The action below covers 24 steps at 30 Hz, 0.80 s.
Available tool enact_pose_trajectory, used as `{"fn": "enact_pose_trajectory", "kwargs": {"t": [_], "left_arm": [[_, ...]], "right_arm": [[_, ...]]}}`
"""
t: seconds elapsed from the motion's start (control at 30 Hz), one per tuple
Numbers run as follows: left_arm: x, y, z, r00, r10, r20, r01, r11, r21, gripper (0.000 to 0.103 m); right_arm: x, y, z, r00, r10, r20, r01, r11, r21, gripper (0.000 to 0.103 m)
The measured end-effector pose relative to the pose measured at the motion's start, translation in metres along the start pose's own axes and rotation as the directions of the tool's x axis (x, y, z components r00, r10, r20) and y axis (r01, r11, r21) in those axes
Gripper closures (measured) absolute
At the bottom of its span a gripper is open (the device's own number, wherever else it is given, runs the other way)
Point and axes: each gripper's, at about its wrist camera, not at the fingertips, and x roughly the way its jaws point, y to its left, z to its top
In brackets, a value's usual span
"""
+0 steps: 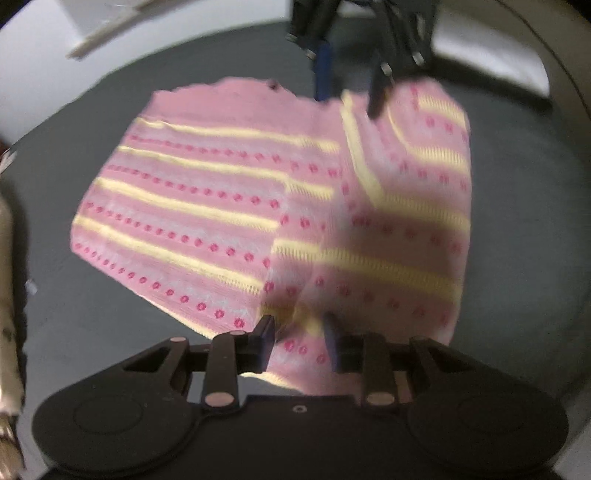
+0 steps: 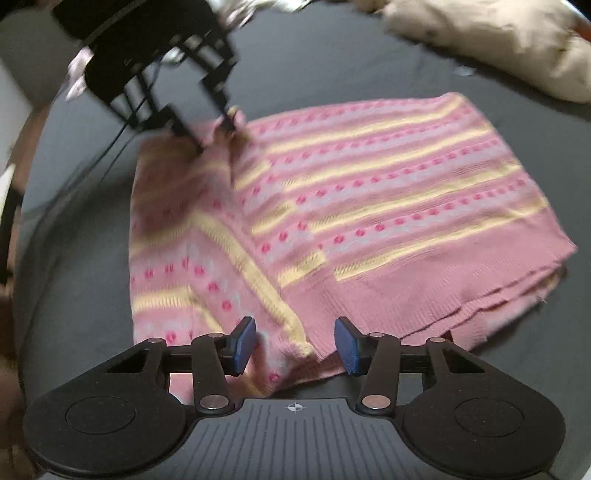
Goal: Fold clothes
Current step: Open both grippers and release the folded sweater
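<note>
A pink knitted garment (image 1: 207, 206) with yellow stripes and rows of pink dots lies partly folded on a dark grey table (image 1: 92, 314). My left gripper (image 1: 298, 338) sits at its near edge, shut on a bunched fold that fills the gap between the fingers. The right wrist view shows the same garment (image 2: 388, 192), with the left gripper (image 2: 212, 133) at its far edge, lifting the cloth a little. My right gripper (image 2: 295, 347) stands open astride a folded corner, and the pads do not press on it. In the left wrist view the right gripper (image 1: 349, 92) is at the far edge.
A beige heap of cloth (image 2: 498, 40) lies at the back right of the table (image 2: 498, 362). Dark cables (image 2: 110, 147) trail from the left gripper. A white flat object (image 1: 99, 33) stands beyond the table's far left edge. Pale cloth (image 1: 7, 295) shows at the left border.
</note>
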Motion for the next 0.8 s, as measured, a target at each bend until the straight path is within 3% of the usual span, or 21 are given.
{"fn": "enact_pose_trajectory", "kwargs": {"t": [0.03,0.07,0.1,0.17,0.33,0.53,0.67,0.8], "left_arm": [[0.004,0.000,0.000,1.000,-0.012,-0.009,0.012,1.000,0.013,0.075],[0.005,0.001,0.001,1.000,-0.023,-0.009,0.023,1.000,0.018,0.080],[0.007,0.002,0.001,0.999,-0.033,-0.007,0.033,0.999,0.021,0.088],[0.003,0.002,-0.002,0.999,-0.042,-0.010,0.042,0.999,-0.001,0.094],[-0.012,0.007,-0.005,1.000,0.008,0.010,-0.006,0.990,-0.140,0.097],[-0.025,0.023,-0.007,0.997,0.080,0.023,-0.069,0.944,-0.321,0.098],[-0.007,0.031,-0.003,0.997,0.080,-0.006,-0.077,0.922,-0.379,0.098],[0.008,0.029,0.004,0.996,0.079,-0.037,-0.088,0.922,-0.377,0.093]], "right_arm": [[0.003,0.000,0.000,1.000,0.015,-0.003,-0.015,1.000,-0.014,0.057],[0.006,0.000,-0.001,0.999,0.032,-0.011,-0.032,0.999,-0.020,0.074],[0.010,0.001,-0.001,0.999,0.049,-0.019,-0.049,0.998,-0.025,0.082],[0.013,0.004,-0.002,0.998,0.063,-0.029,-0.064,0.997,-0.039,0.093],[0.000,0.012,-0.002,1.000,-0.023,0.011,0.024,0.999,-0.027,0.095],[-0.022,0.007,0.008,0.990,-0.131,0.058,0.131,0.991,0.015,0.095],[-0.009,-0.009,0.013,0.988,-0.151,0.034,0.149,0.988,0.051,0.095],[0.005,-0.014,0.008,0.989,-0.144,0.016,0.143,0.988,0.054,0.094]]}}
